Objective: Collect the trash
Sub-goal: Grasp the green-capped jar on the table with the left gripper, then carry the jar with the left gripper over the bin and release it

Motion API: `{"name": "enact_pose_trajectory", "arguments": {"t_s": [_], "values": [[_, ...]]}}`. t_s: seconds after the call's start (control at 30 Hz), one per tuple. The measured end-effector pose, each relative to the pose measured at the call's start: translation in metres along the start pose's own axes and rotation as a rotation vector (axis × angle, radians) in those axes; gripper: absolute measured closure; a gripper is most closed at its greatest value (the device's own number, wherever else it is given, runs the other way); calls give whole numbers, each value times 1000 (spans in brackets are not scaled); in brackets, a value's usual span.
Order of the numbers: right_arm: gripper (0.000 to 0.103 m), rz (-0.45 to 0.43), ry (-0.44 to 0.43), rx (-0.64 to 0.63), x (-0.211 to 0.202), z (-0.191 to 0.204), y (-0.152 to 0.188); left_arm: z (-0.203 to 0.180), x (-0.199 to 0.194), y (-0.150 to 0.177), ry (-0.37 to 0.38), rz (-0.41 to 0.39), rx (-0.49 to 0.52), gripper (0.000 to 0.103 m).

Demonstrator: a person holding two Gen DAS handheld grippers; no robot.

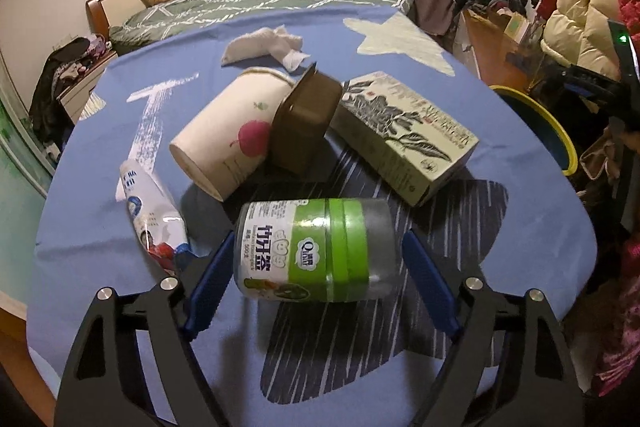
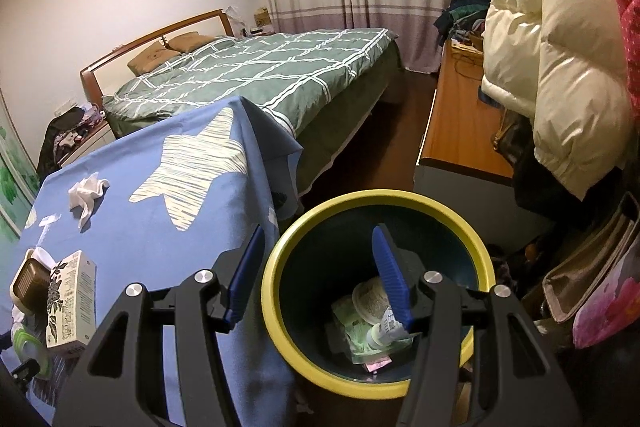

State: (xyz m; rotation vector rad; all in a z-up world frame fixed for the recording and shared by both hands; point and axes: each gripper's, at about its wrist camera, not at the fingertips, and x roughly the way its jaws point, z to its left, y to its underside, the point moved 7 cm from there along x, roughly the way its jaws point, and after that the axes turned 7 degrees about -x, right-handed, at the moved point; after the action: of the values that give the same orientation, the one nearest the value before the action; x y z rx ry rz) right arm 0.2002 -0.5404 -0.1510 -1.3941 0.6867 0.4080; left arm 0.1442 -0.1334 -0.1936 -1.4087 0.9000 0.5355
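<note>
You cannot read the small print on the green-labelled clear plastic jar [image 1: 316,251]. Behind this jar, the brown plastic tray [image 1: 304,123] hides part of the white paper cup [image 1: 228,139]. Right of the jar, the picture edge cuts the yellow-rimmed dark bin [image 1: 560,135].

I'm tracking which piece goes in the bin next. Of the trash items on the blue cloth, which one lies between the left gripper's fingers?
The green-labelled plastic jar, lying on its side between the left gripper fingers. The paper cup, brown tray and printed box lie beyond it.
</note>
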Motion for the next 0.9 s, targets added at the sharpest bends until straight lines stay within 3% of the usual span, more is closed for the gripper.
{"name": "enact_pose_trajectory", "arguments": {"t_s": [0.1, 0.43, 0.7, 0.9], "values": [[50, 2, -1, 2, 1, 0, 2, 2, 3, 0, 2, 3, -1, 33], [50, -1, 27, 5, -4, -7, 13, -23, -16, -2, 66, -20, 45, 33], [50, 8, 96, 5, -26, -28, 37, -93, -9, -26, 152, -32, 160, 33], [50, -2, 156, 11, -51, -50, 53, -174, 15, -50, 235, -9, 267, 33]]}}
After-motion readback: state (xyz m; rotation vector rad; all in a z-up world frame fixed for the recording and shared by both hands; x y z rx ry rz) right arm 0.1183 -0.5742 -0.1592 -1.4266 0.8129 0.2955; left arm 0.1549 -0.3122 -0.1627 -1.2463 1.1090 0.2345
